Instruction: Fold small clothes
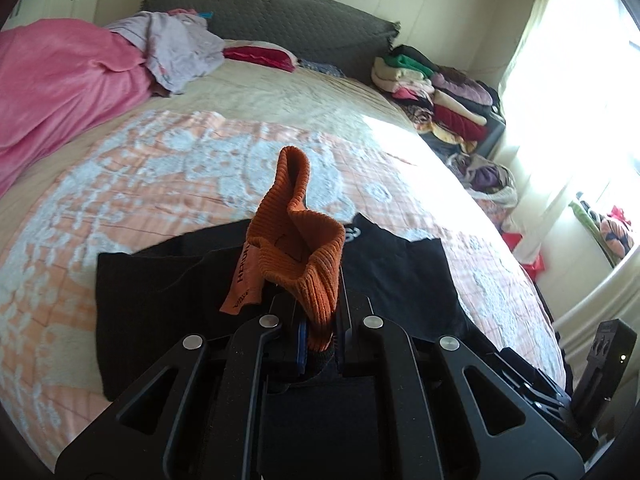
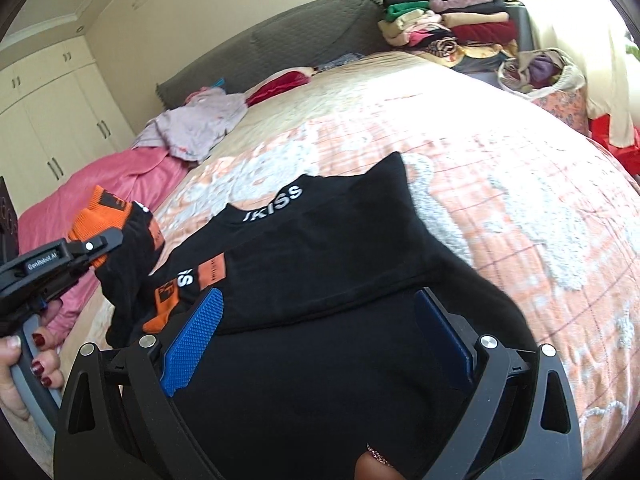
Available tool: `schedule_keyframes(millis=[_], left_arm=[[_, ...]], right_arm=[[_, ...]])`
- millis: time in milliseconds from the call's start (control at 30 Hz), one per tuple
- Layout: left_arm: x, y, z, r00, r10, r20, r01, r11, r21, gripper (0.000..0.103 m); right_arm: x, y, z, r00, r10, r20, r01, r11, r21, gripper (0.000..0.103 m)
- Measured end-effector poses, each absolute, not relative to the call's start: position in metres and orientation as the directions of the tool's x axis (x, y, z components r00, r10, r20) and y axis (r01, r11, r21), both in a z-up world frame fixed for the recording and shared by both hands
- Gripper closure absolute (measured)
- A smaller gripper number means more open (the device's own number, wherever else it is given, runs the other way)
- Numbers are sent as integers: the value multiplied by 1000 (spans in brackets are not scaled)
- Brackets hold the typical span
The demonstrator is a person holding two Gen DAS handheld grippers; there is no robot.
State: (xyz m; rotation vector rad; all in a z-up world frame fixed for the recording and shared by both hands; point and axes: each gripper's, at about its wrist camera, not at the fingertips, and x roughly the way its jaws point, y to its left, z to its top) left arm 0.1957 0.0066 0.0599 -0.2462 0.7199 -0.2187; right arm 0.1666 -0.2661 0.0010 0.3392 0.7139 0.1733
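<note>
A small black garment point(image 2: 320, 248) with white lettering and orange patches lies spread on the bed. My left gripper point(image 1: 320, 320) is shut on its orange ribbed cuff point(image 1: 300, 240), lifting that sleeve above the black cloth point(image 1: 160, 300). In the right wrist view the left gripper point(image 2: 100, 248) holds the orange and black sleeve point(image 2: 120, 236) up at the garment's left side. My right gripper point(image 2: 320, 320) is open, its blue pads point(image 2: 196, 328) spread on either side of the black cloth, low over the garment's near part.
The bed has a peach and white bedspread point(image 1: 180, 168). A pink blanket point(image 1: 60, 92) and lilac clothes point(image 1: 176, 48) lie at its far left. Stacks of folded clothes point(image 1: 440, 92) and a bag of clothes point(image 2: 540, 72) stand at the far right by the window.
</note>
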Motion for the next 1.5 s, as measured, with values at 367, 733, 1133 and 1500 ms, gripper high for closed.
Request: schedule_keyframes(millis=[367, 733, 1133, 1500], left_arm=[[217, -37, 21, 627, -372, -684, 193, 925, -326, 99], [215, -43, 6, 545, -484, -685, 280, 875, -395, 58], [207, 50, 20, 691, -247, -679, 55, 955, -292, 51], [195, 104, 24, 733, -186, -655, -58, 942, -332, 51]], right_arm=[[169, -295, 2, 757, 222, -615, 17, 934, 358, 8], [205, -279, 4, 716, 237, -656, -56, 957, 285, 8], [266, -194, -51, 512, 308, -802, -211, 950, 230, 31], [262, -181, -22, 590, 362, -721, -330, 924, 194, 93]])
